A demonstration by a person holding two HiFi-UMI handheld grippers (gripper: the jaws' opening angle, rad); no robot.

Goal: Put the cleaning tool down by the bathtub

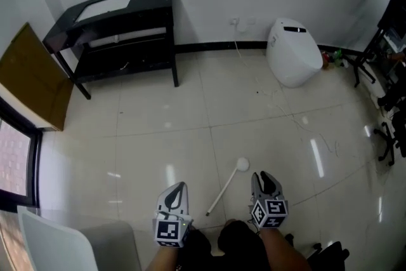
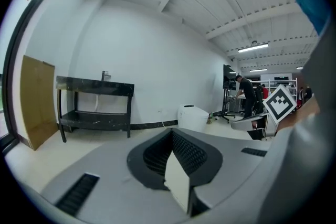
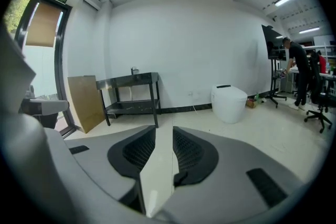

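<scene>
Seeing cleaning tool point(image 1: 224, 190) lying on floor, lower middle of frame, between grippers, touching neither. Reading right gripper point(image 1: 264, 178) as released, empty; left gripper point(image 1: 181, 187) as clenched on nothing. Judging drop done; advising backing both off straight, staying clear of handle.

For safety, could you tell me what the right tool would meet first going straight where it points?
The right tool tilts slightly down, so probably the bare floor, short of the back wall; depth is uncertain.
</scene>
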